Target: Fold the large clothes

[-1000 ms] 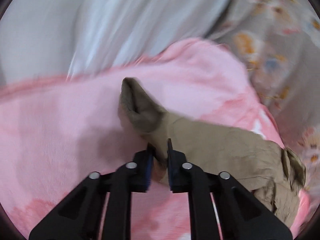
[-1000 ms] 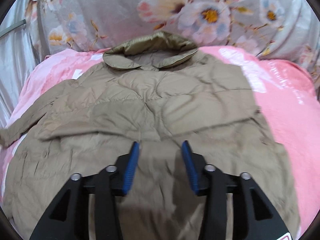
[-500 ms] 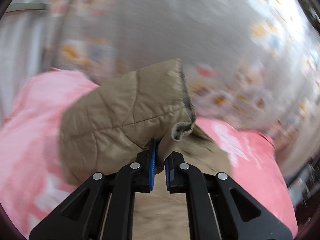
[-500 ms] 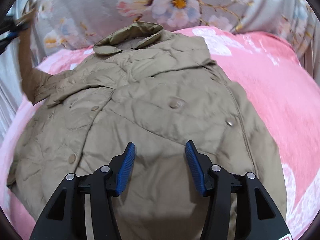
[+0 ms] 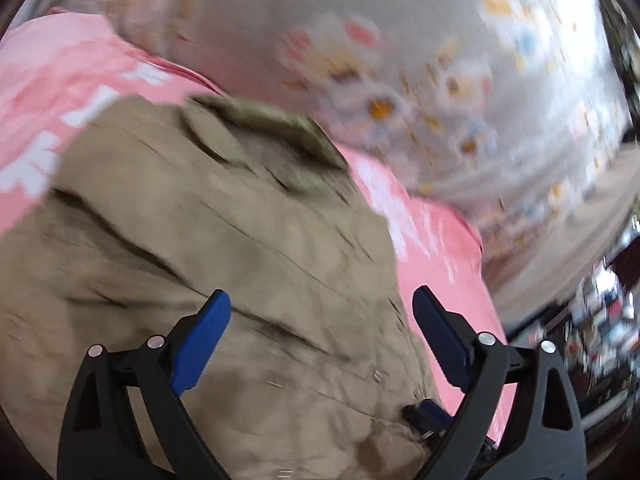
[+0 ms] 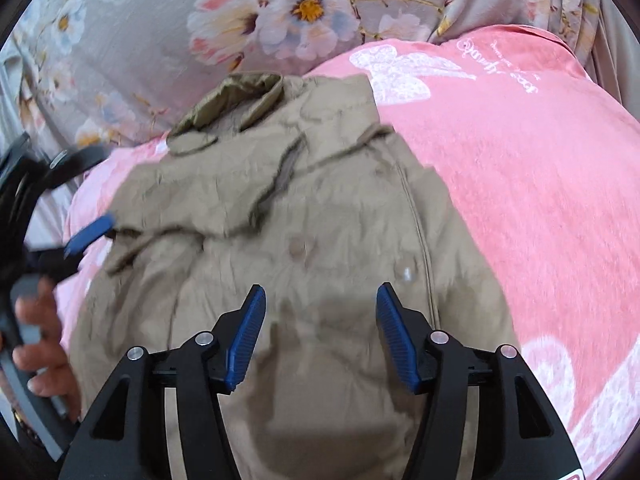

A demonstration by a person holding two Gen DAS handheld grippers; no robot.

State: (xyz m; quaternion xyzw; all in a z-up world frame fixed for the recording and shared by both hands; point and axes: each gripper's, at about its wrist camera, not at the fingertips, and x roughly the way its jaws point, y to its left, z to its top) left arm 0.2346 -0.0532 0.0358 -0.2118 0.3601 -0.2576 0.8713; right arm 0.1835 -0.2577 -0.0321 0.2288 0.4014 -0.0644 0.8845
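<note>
Quilted khaki coat [image 6: 320, 208]: crumpled, collar toward pink blanket's [image 6: 520, 184] far edge; left gripper [image 5: 320, 316] and right gripper [image 6: 320, 320] both released, empty.

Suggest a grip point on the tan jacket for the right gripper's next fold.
Probably the jacket's free right edge, the long seam lying on the pink blanket. Bring the open right gripper in from the right side, low, one finger under the edge. That side is a thin, fairly straight, unobstructed line; the left sleeve is already folded onto the body.
</note>
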